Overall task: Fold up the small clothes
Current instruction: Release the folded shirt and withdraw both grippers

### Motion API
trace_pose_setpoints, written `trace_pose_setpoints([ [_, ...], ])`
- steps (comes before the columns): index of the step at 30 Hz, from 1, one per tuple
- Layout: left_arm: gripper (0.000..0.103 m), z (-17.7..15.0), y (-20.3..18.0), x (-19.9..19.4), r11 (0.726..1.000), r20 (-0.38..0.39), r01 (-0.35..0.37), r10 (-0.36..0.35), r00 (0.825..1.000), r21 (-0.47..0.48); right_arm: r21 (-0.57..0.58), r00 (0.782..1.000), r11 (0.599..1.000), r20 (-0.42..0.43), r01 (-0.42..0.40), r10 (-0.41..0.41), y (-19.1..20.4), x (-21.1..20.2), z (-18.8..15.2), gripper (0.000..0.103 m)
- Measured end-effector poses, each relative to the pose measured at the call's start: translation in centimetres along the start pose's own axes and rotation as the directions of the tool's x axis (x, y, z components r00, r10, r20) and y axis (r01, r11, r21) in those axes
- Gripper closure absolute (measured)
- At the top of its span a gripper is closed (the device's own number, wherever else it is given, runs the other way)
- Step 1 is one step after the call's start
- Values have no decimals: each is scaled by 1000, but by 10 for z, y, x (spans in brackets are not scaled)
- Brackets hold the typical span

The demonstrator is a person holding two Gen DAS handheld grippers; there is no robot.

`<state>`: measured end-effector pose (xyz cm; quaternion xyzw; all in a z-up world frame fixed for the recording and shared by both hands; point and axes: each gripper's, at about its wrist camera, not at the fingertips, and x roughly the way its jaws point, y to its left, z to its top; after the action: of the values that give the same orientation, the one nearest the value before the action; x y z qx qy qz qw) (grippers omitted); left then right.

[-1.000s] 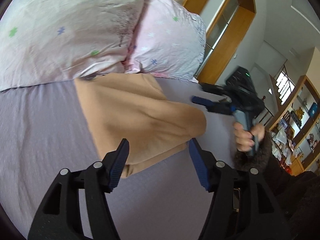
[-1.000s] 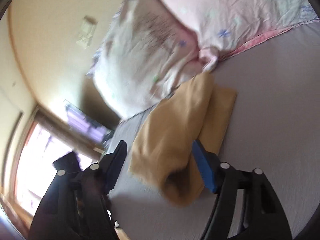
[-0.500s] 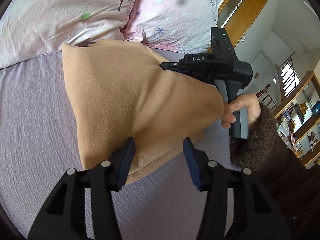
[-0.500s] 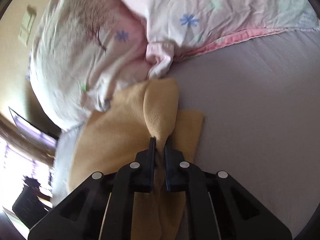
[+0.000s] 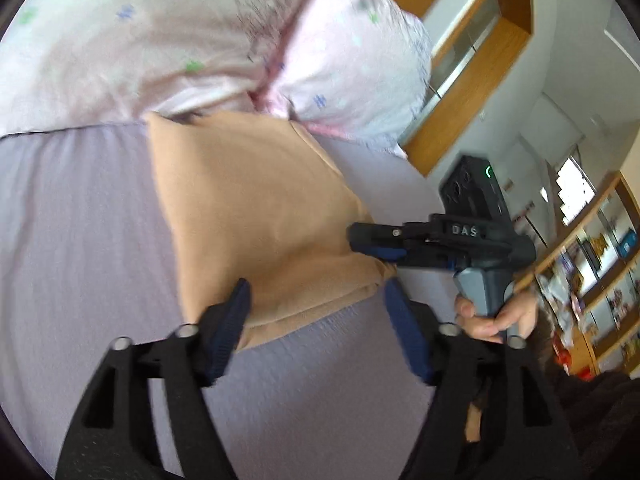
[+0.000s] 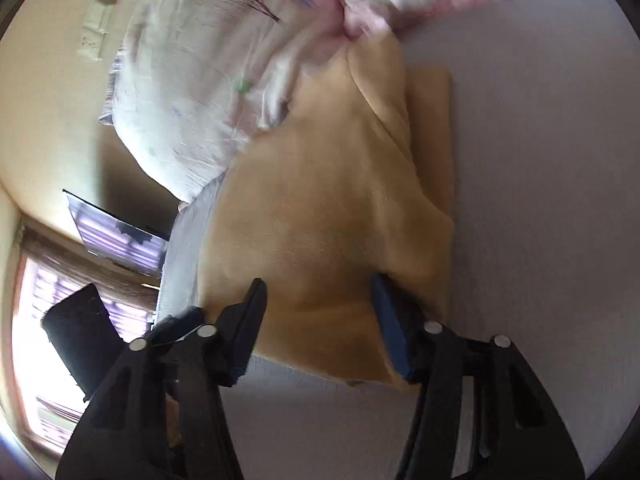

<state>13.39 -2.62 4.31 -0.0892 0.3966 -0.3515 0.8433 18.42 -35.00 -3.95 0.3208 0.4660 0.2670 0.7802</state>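
Note:
A tan folded garment [image 5: 256,216] lies on the lavender bed sheet [image 5: 80,240], its far edge against the pillows. It also shows in the right wrist view [image 6: 332,208], with a lower layer sticking out on its right. My left gripper [image 5: 316,304] is open, its fingers straddling the garment's near edge. My right gripper [image 6: 320,300] is open over the garment's near part, holding nothing. The right gripper also shows in the left wrist view [image 5: 372,242], at the garment's right edge.
Two pale floral pillows [image 5: 180,36] lie behind the garment, also in the right wrist view [image 6: 208,80]. Wooden door frame [image 5: 472,80] and shelves [image 5: 592,272] stand to the right of the bed. A window [image 6: 44,320] is at the left.
My right gripper, shut on a fold of the garment half a second ago, has opened and let go. My left gripper has opened wider. The garment now lies flatter.

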Motion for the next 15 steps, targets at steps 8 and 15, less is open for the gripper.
trace_pose_setpoints([
  [8,2,-14,-5,-29,936,20,-342,344,939,-88,-160,955,960,227,232,-193,44,-74,-46,1],
  [15,2,-19,-13,15,863,-128,-505,503,855,13,-174,881,866,168,469,-443,42,-42,-74,1],
])
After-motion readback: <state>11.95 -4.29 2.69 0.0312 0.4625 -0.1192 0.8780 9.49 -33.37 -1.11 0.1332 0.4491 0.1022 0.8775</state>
